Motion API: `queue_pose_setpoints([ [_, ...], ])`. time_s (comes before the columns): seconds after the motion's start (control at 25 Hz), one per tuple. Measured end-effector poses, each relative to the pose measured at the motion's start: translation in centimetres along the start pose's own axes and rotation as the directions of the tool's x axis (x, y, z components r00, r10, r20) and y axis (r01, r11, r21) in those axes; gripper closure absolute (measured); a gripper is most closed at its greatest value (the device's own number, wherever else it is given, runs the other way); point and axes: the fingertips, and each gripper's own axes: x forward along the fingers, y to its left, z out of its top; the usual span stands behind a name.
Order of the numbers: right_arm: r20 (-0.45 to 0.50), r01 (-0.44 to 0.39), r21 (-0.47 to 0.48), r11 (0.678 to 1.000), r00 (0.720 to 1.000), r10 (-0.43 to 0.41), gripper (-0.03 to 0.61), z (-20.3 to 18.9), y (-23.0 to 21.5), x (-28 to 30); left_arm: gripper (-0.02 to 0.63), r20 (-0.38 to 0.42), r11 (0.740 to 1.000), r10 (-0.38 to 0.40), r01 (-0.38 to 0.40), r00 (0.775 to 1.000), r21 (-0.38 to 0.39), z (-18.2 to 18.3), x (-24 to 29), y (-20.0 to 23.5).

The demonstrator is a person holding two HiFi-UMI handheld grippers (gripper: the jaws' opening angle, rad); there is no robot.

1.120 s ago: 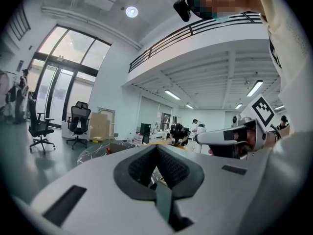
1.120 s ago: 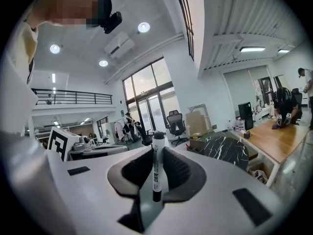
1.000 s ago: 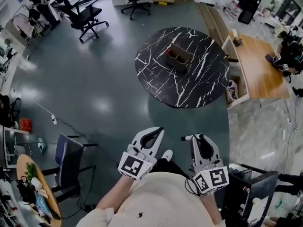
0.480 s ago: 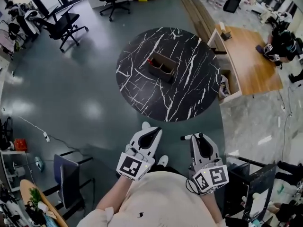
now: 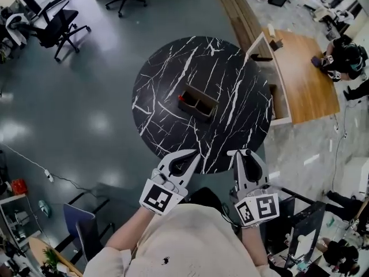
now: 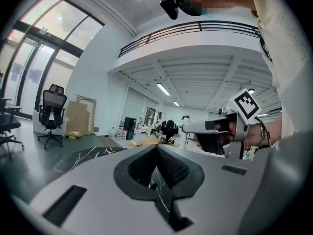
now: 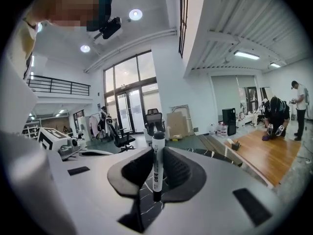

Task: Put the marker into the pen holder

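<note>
Right gripper point(image 7: 157, 153): fingers closed on the marker point(image 7: 157, 168). The marker stood upright across the grip, with its cap end above the fingers and its lower end below them. In the head view its white end poked out to the left of the fingertips.

Left gripper point(image 6: 157, 148): fingers closed together with nothing between them.

In the head view both grippers were held side by side and apart, low in front of the person's torso. Their tips were over the near edge of the round black marble table point(image 5: 242, 74).

The pen holder point(image 5: 198, 103) was a brown box with two compartments, sitting near the middle of the table, well apart from both grippers. The marker was not in it; it was in the right gripper.

Around the table there was a grey glossy floor point(image 5: 98, 120). An office chair point(image 5: 55, 25) stood at far left and a wooden desk point(image 5: 305, 79) just right of the table. A person in dark clothes point(image 5: 343, 59) was at the desk's far side.
</note>
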Motion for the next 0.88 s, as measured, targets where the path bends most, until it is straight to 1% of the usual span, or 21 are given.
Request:
queue_pose_setpoints([
  [0.08, 0.007, -0.009, -0.022, 1.000, 1.000, 0.009, 0.499, 1.2, 0.0, 2.9, 0.606, 0.005, 1.000, 0.001, 0.000, 1.000, -0.004, 0.8, 1.3, 2.6],
  [0.2, -0.002, -0.029, -0.052, 0.998, 1.000, 0.029, 0.499, 2.2, -0.6, 6.8, 0.606, 0.014, 0.999, 0.032, -0.032, 0.999, -0.040, 1.8, 2.9, 5.9],
  [0.36, -0.013, -0.066, -0.078, 0.995, 0.998, 0.065, 0.499, 2.1, -2.0, 11.5, 0.606, -0.022, 0.994, 0.069, -0.070, 0.997, -0.079, 1.2, 4.9, 9.0],
  [0.52, -0.012, -0.125, -0.082, 0.989, 0.992, 0.125, 0.499, 0.7, -3.6, 15.7, 0.606, -0.058, 0.988, 0.111, -0.116, 0.992, -0.099, -0.4, 6.5, 10.9],
  [0.68, -0.052, -0.158, -0.074, 0.985, 0.987, 0.155, 0.499, -1.5, -4.3, 18.4, 0.606, -0.087, 0.976, 0.166, -0.176, 0.982, -0.131, -1.7, 7.0, 12.3],
  [0.88, -0.095, -0.190, -0.081, 0.978, 0.979, 0.182, 0.499, -4.2, -4.9, 21.4, 0.606, -0.148, 0.967, 0.191, -0.212, 0.970, -0.142, -4.1, 7.3, 13.5],
])
